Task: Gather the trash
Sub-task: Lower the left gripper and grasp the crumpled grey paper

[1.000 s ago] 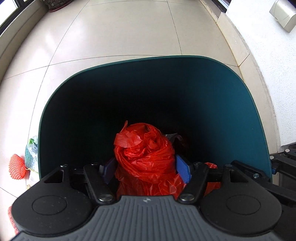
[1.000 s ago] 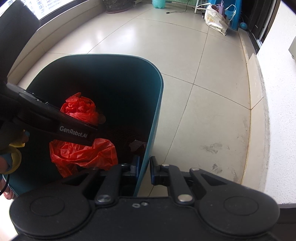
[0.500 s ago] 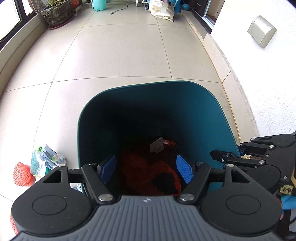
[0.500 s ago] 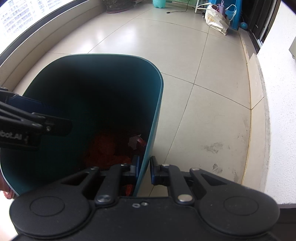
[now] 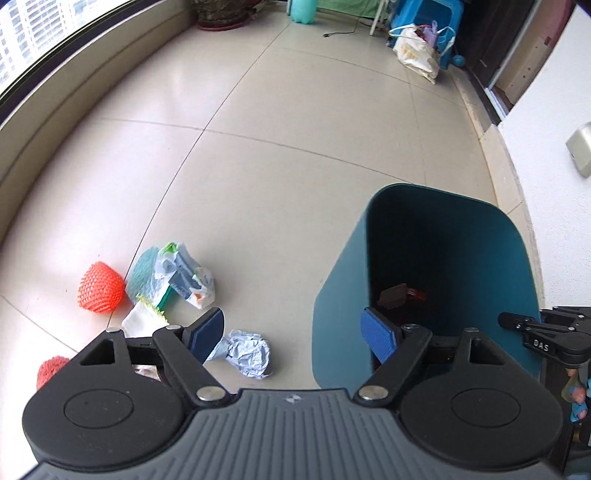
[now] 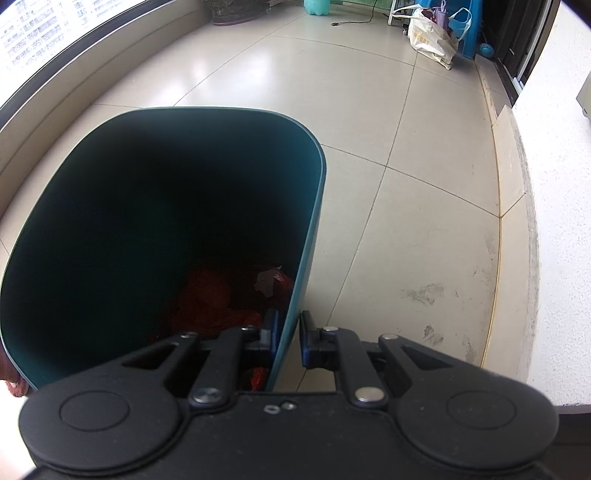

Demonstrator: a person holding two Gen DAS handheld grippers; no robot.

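A dark teal trash bin [image 5: 513, 258] stands on the tiled floor; the red plastic bag [image 6: 210, 302] lies at its bottom. My right gripper [image 6: 287, 341] is shut on the bin's right wall [image 6: 310, 229]. My left gripper [image 5: 293, 332] is open and empty, above the bin's left edge. On the floor to its left lie a crumpled white paper ball [image 5: 247, 352], a pile of plastic wrappers [image 5: 173, 275], a red foam net [image 5: 100, 288] and a second red net [image 5: 50, 369].
A white wall [image 6: 561, 206] with a low ledge runs along the right. A window sill [image 5: 74, 96] runs along the left. A plant pot [image 5: 221, 16], a green bottle, a white bag [image 5: 415, 55] and blue furniture stand at the far end.
My left gripper let go of the red bag, which dropped into the bin, then rose and swung left, so the floor trash came into view. The right gripper stayed on the bin wall.
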